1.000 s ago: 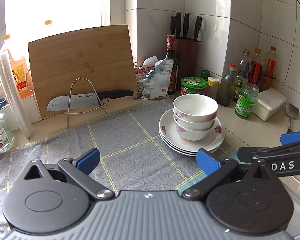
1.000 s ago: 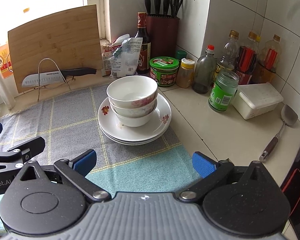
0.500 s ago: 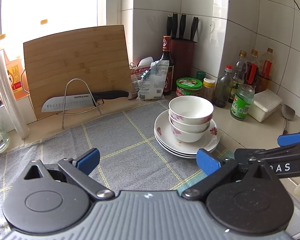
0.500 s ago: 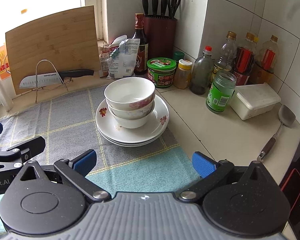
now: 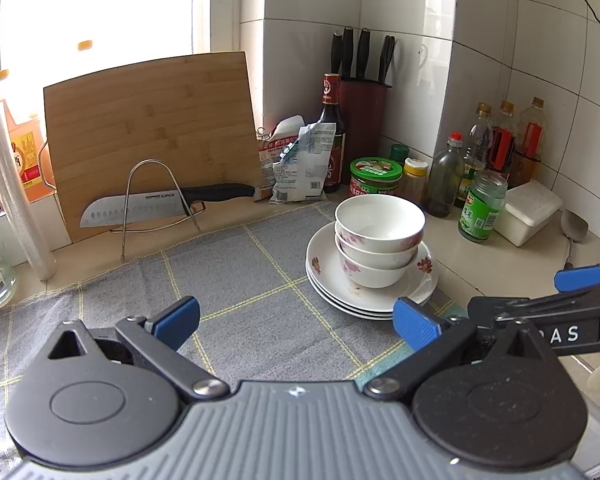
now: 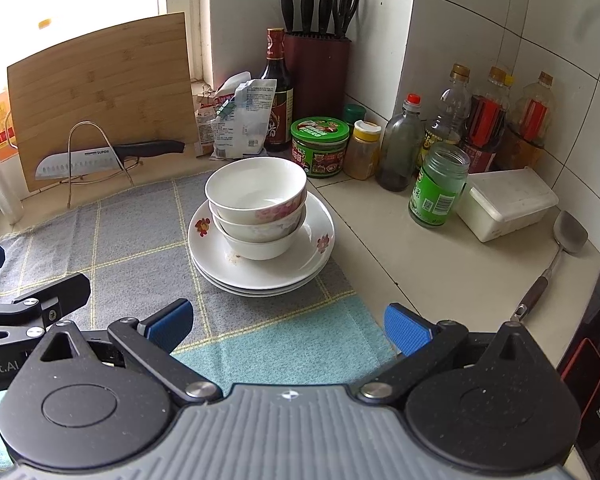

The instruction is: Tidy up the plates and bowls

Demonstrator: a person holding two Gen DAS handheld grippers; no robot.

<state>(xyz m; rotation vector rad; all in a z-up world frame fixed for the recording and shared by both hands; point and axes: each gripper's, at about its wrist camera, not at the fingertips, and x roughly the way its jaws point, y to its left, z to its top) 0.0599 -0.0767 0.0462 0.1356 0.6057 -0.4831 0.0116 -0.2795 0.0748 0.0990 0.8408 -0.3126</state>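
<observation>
Three bowls [image 6: 256,196] sat nested on stacked plates [image 6: 300,268] on the cloth [image 6: 132,240]; near that stack, left tool [image 5: 296,320] and right tool [image 6: 286,322] gaped empty.

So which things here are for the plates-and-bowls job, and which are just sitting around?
For the job: bowls, plates, left gripper, right gripper, both open.

Just lying about: cutting board, knife, knife block, green jar, spatula, white box.
</observation>
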